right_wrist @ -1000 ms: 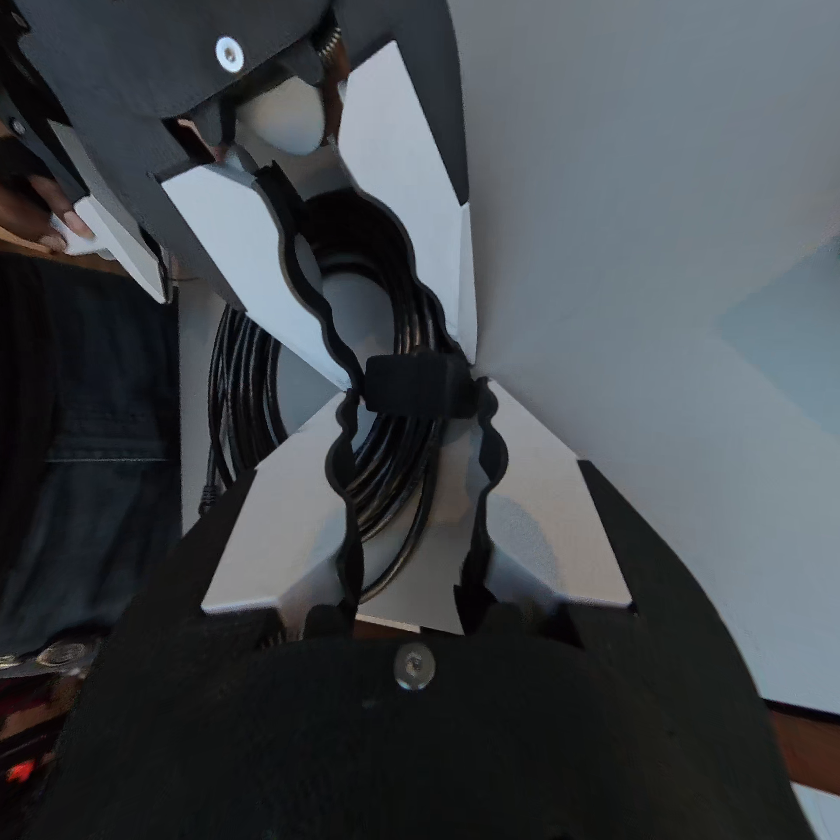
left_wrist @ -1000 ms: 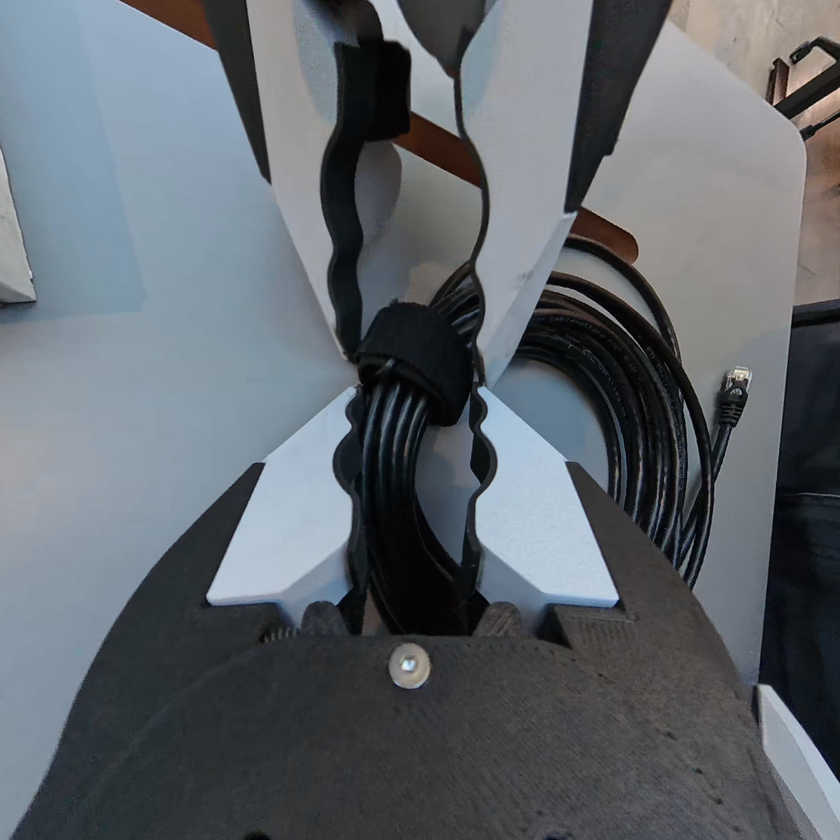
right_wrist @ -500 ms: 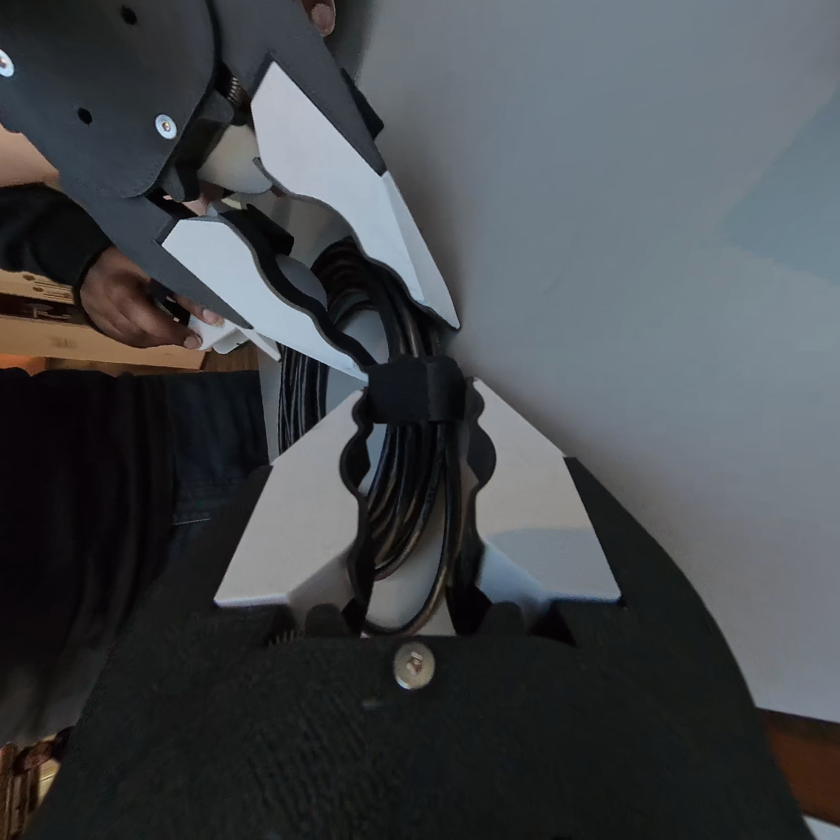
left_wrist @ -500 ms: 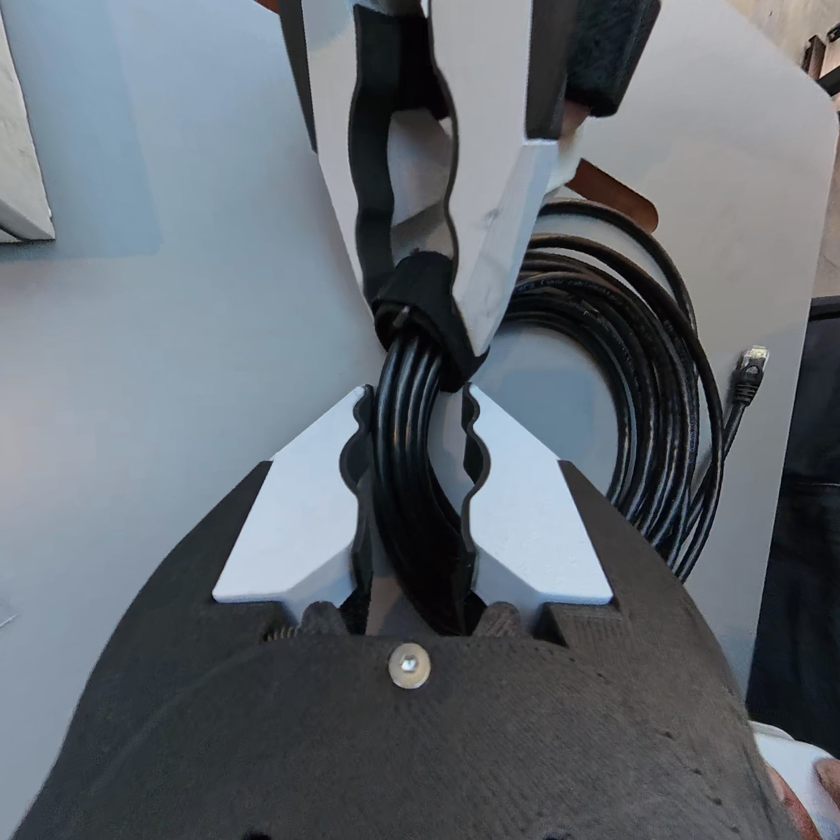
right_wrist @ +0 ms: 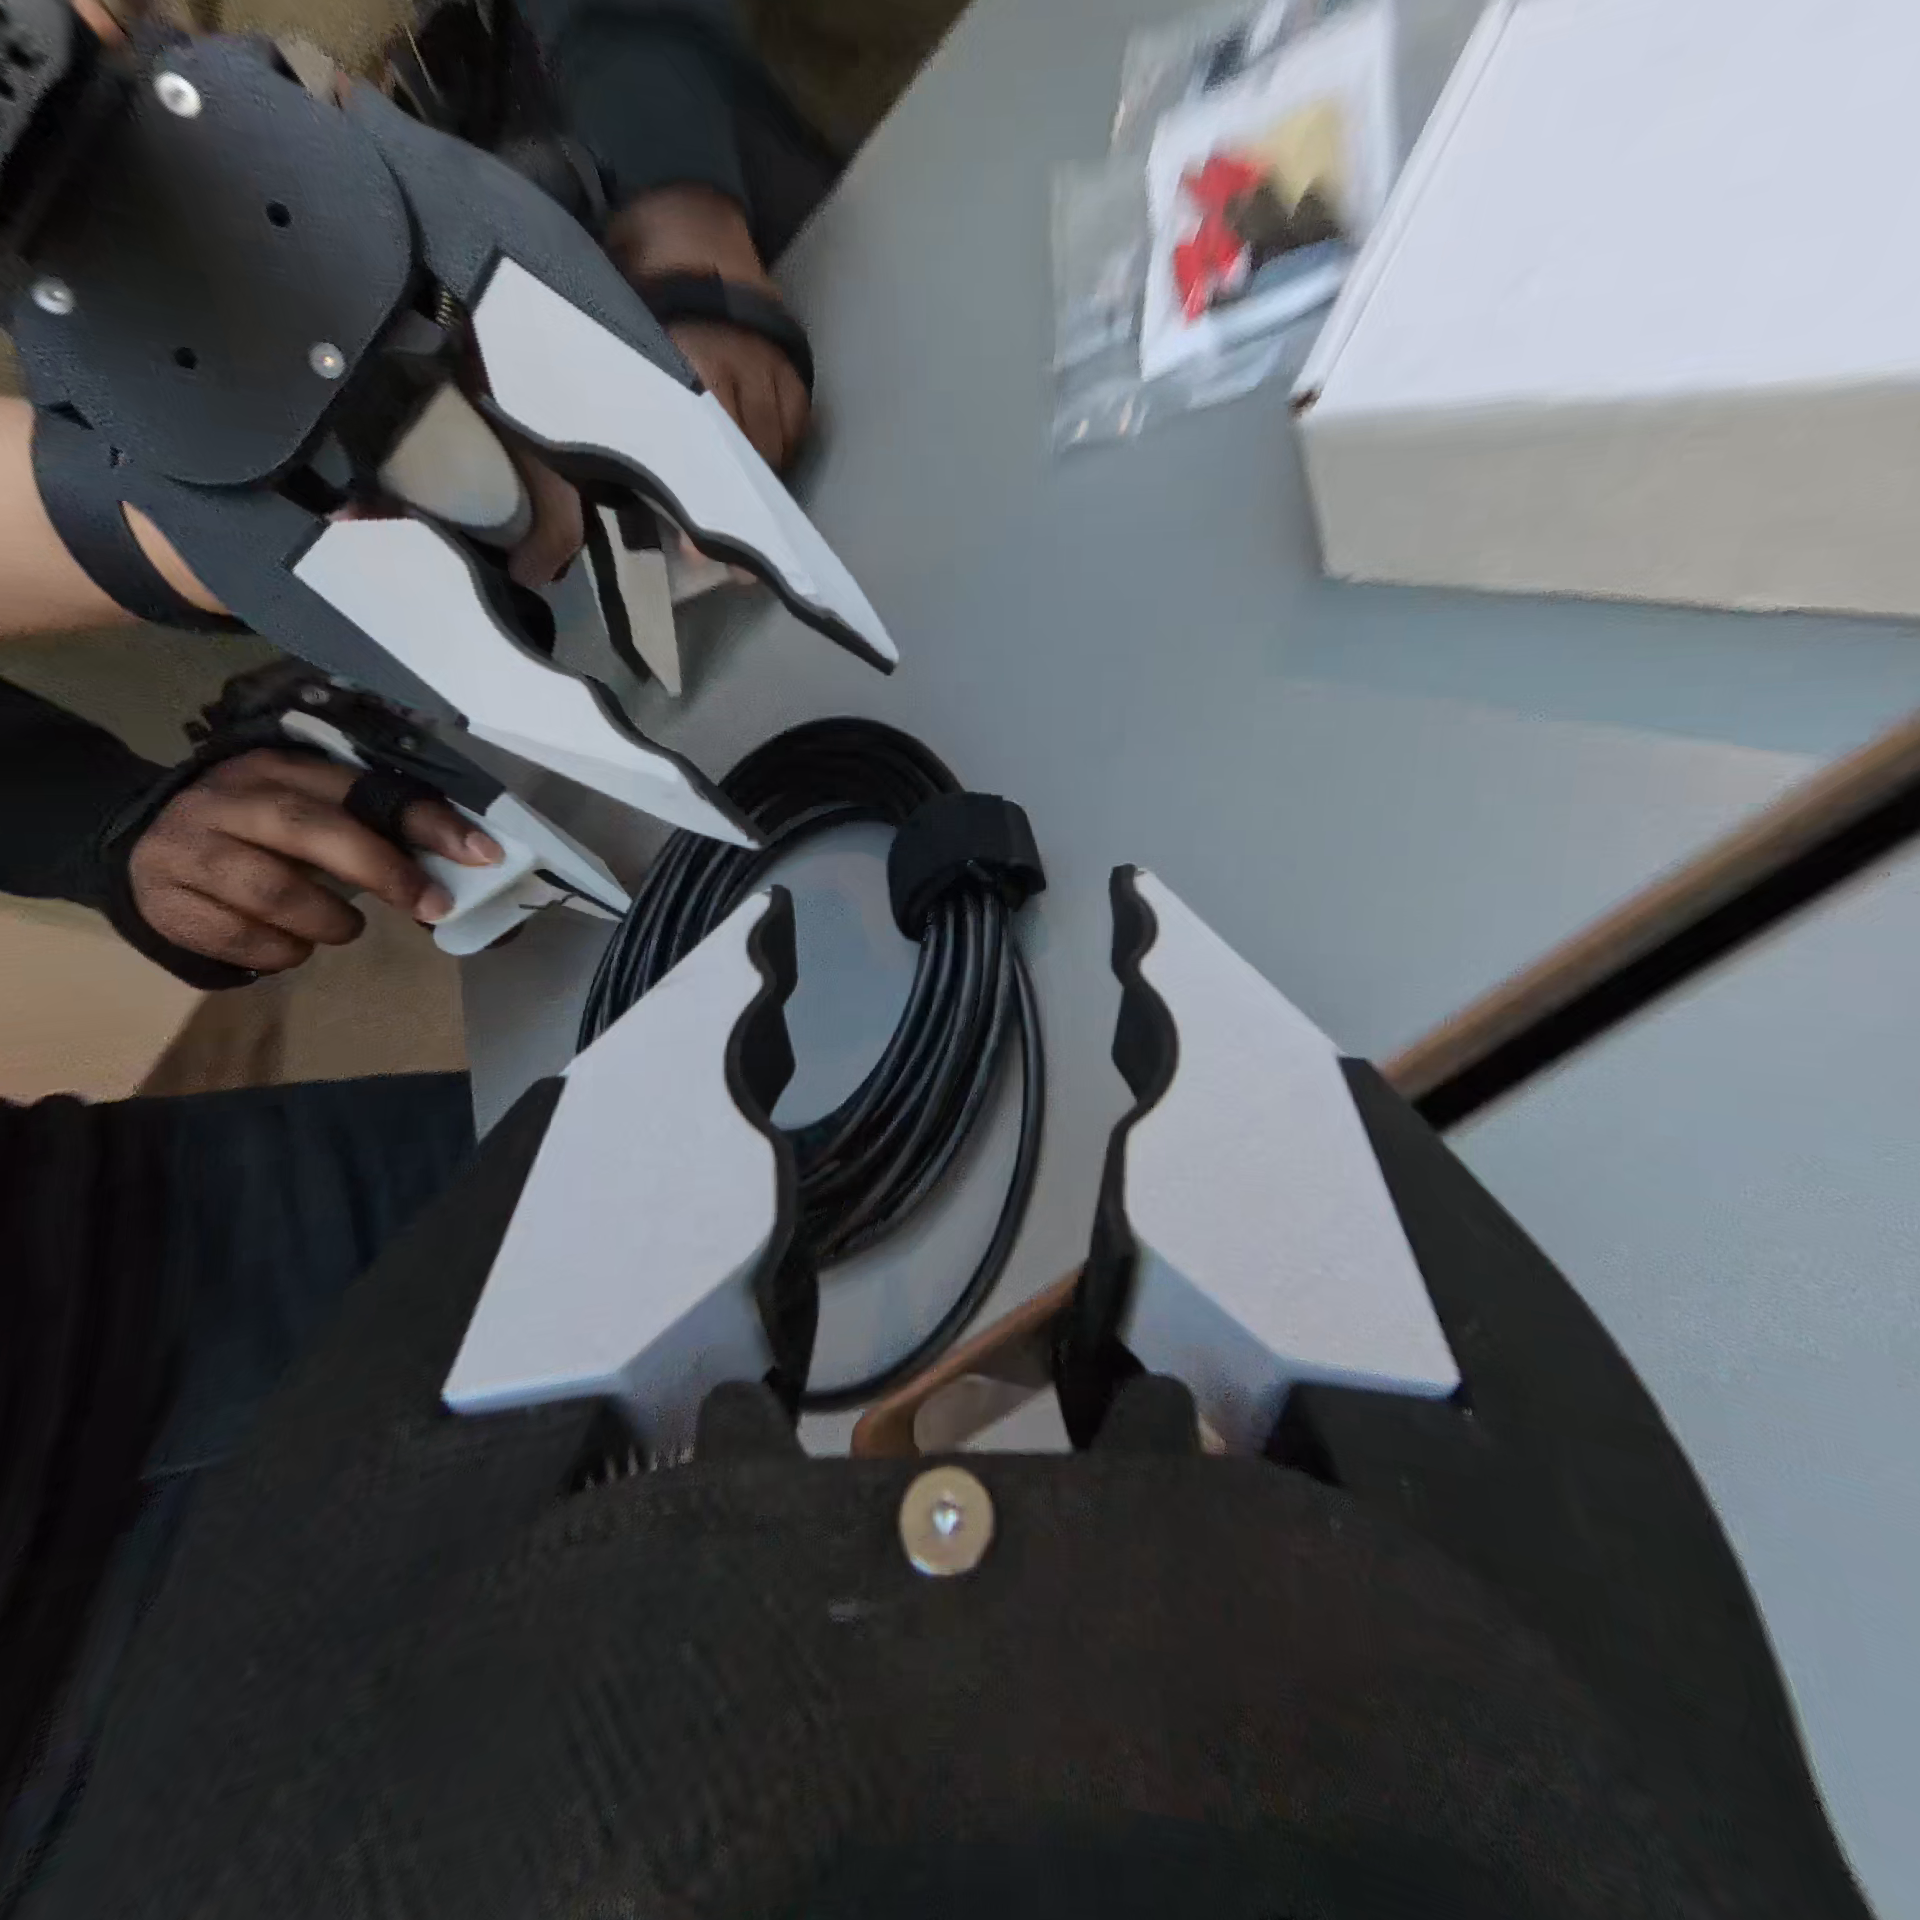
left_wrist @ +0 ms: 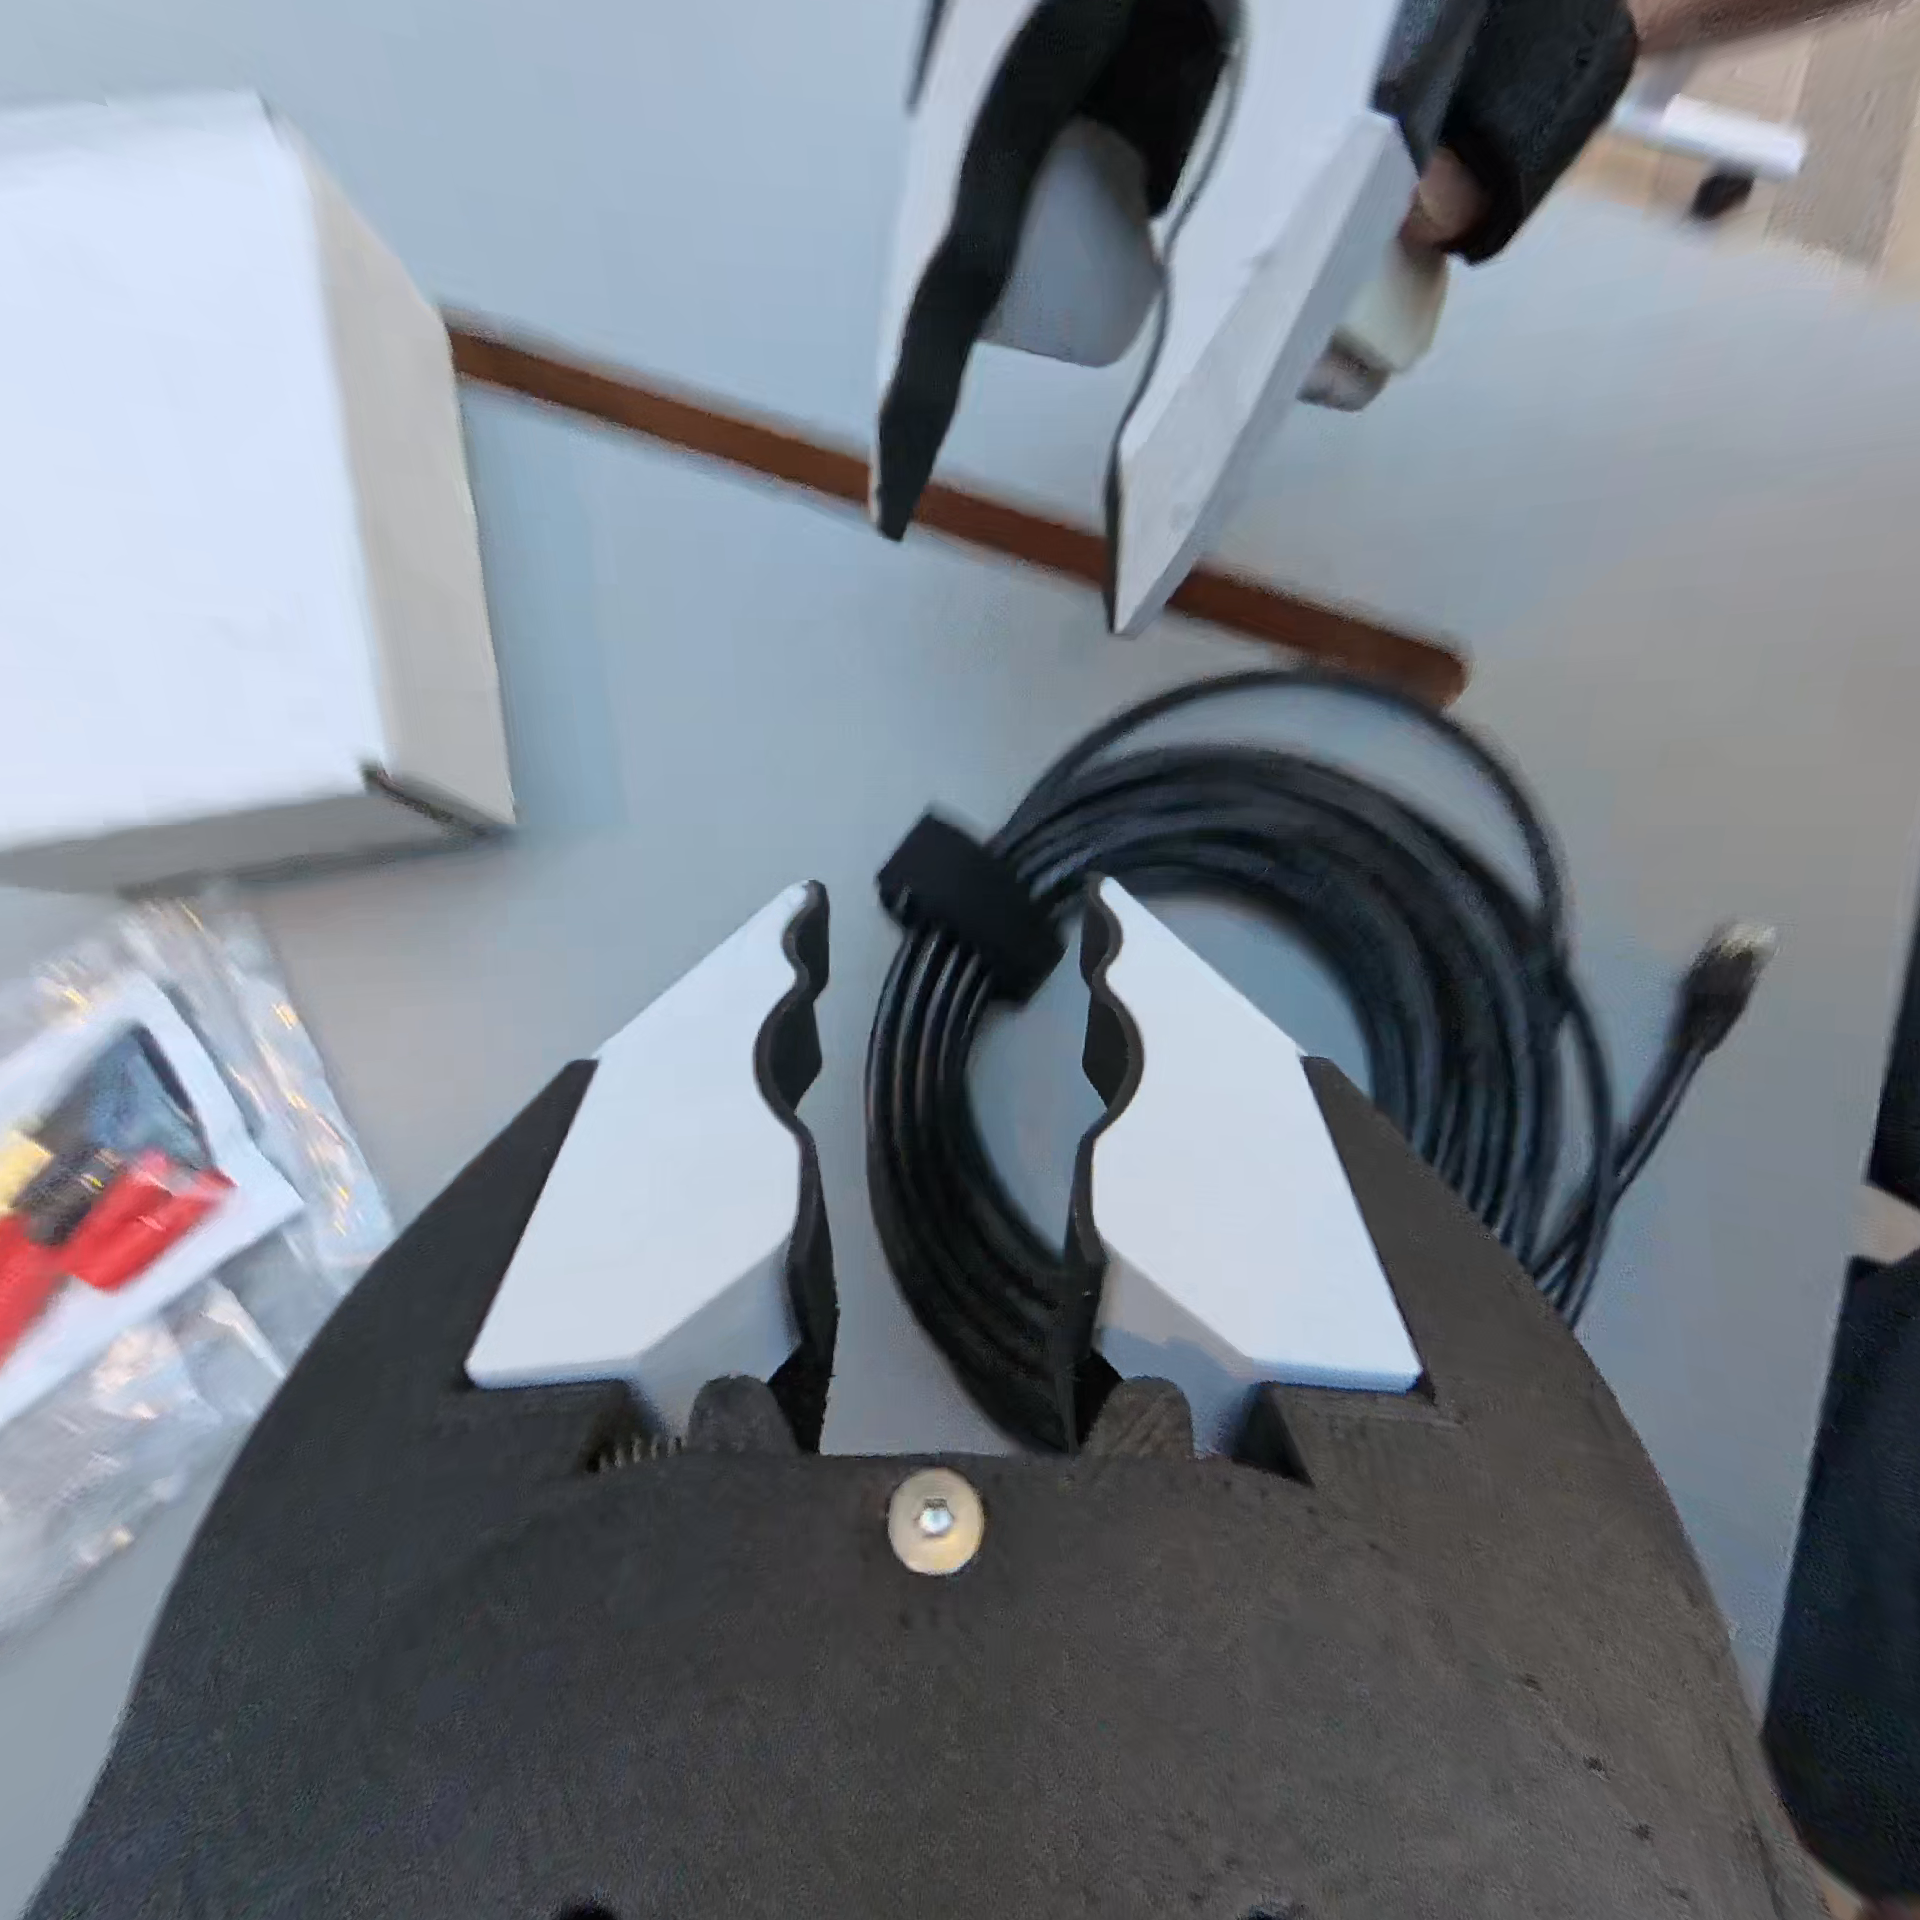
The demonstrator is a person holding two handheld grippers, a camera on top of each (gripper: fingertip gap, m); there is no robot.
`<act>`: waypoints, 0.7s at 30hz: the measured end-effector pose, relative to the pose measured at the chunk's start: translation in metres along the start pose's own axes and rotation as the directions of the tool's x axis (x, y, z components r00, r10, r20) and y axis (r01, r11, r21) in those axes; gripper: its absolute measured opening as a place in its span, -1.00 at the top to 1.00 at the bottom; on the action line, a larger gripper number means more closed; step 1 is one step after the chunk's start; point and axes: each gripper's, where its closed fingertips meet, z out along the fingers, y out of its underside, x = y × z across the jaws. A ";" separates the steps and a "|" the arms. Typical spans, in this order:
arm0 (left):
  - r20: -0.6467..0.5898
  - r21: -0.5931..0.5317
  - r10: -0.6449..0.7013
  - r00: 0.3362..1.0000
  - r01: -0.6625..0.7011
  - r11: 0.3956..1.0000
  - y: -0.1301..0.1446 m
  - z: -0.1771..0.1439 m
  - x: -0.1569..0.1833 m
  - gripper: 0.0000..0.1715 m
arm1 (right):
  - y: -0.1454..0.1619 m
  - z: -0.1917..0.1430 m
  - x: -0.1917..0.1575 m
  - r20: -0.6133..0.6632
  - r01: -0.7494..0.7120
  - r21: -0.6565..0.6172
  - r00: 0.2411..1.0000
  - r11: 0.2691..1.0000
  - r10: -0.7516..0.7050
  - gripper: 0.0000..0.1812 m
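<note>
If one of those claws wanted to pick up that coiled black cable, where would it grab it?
Probably at the black fabric strap binding the coiled black cable. There the loops are squeezed into one narrow bundle that fits between two fingers; elsewhere they fan out. The coil lies flat on the grey table, so coming down from above, straddling the bundle across its width, looks best.

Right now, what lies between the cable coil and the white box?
Only bare grey table separates the cable coil from the white box, seen in the left wrist view.

One cable coil [left_wrist: 1299, 997], one strap [left_wrist: 966, 925], one box [left_wrist: 208, 468], perhaps one packet [left_wrist: 135, 1174]
</note>
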 end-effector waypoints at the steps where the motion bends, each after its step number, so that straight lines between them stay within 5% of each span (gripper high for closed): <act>1: 0.015 0.066 0.028 1.000 -0.029 0.997 -0.028 -0.010 0.012 0.48 | -0.006 -0.039 -0.012 -0.097 0.063 0.091 0.994 0.994 -0.054 0.40; 5: 0.076 0.333 0.177 0.981 -0.193 0.923 -0.175 -0.026 0.110 0.45 | 0.023 -0.241 -0.078 -0.580 0.345 0.294 0.806 0.892 -0.120 0.39; 10: 0.096 0.596 0.356 0.929 -0.340 0.727 -0.354 0.005 0.304 0.39 | 0.160 -0.516 -0.178 -0.960 0.544 0.136 0.280 0.828 -0.026 0.28; 13: 0.018 0.708 0.445 0.895 -0.325 0.626 -0.449 0.037 0.436 0.40 | 0.266 -0.647 -0.237 -0.997 0.435 0.079 0.046 0.897 0.066 0.30; 15: -0.070 0.732 0.497 0.865 -0.294 0.615 -0.505 0.062 0.522 0.28 | 0.336 -0.723 -0.274 -0.983 0.332 0.129 -0.084 0.934 0.166 0.28; 21: -0.216 0.758 0.630 0.746 -0.279 0.590 -0.634 0.130 0.721 0.18 | 0.502 -0.904 -0.326 -0.790 0.316 0.464 -0.276 0.828 0.548 0.30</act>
